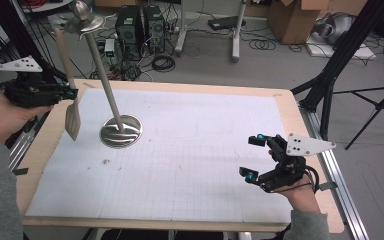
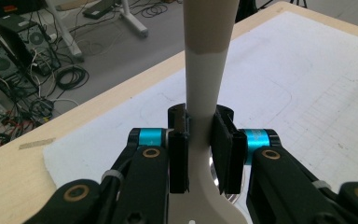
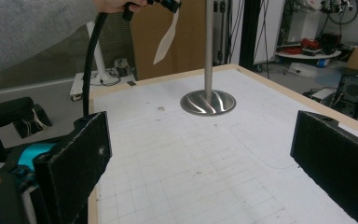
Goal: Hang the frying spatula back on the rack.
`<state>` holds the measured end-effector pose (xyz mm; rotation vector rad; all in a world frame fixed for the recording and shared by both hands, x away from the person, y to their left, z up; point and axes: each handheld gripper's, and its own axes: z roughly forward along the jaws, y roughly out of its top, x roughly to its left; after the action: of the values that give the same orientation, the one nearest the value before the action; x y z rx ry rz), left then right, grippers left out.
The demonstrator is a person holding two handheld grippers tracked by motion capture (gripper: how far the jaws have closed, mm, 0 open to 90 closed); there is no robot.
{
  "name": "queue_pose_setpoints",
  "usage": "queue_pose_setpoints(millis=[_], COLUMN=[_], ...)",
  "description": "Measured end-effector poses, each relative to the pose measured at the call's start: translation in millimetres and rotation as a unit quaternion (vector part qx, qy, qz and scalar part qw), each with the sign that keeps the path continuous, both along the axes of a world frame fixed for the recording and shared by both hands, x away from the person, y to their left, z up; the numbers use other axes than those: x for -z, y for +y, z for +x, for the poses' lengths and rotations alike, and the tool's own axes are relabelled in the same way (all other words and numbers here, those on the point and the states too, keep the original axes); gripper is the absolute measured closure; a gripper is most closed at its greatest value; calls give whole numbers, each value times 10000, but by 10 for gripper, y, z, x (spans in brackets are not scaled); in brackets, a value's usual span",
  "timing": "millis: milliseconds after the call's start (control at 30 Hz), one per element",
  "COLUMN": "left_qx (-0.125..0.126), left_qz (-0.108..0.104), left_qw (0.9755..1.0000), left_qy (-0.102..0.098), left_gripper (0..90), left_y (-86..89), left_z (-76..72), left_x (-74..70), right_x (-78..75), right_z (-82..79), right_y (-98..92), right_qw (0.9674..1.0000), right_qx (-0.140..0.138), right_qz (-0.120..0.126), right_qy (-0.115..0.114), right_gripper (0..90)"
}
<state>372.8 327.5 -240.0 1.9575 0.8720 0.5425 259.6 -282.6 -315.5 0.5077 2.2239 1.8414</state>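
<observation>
My left gripper (image 1: 72, 93) hangs over the table's left edge, shut on a spatula (image 1: 72, 117) with a beige handle and a pale blade that points down. In the left gripper view the pads (image 2: 223, 140) clamp the spatula's neck (image 2: 204, 84) between them. A metal stand with a round base (image 1: 121, 131) and a slanting pole (image 1: 100, 70) rises just right of the spatula. Near the table's right front my right gripper (image 1: 251, 157) stands open and holds nothing. From the right gripper view, wide jaws frame the stand's base (image 3: 208, 101) and the hanging spatula (image 3: 165, 39).
A white gridded sheet (image 1: 190, 150) covers the wooden table (image 1: 300, 125). Behind the table, computer towers (image 1: 139, 30) and cables lie on the floor. A black tripod leg (image 1: 340, 60) stands at the right and a cardboard box (image 1: 295, 17) at the back.
</observation>
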Motion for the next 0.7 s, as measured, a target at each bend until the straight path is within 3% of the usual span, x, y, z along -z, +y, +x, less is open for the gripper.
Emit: queue_pose_setpoints(millis=[600, 700], left_qx=[-124, -152], left_qz=[57, 103], left_qw=[9998, 9997], left_qy=[-116, -187], left_gripper=[767, 711], left_y=[-63, -60], left_z=[50, 40], left_x=[21, 23], right_x=[5, 6], right_z=[-8, -6], right_y=[-11, -7], right_qw=[10000, 10000], right_qx=[33, 17], right_qz=[20, 7], right_qy=[46, 16], right_gripper=[40, 40])
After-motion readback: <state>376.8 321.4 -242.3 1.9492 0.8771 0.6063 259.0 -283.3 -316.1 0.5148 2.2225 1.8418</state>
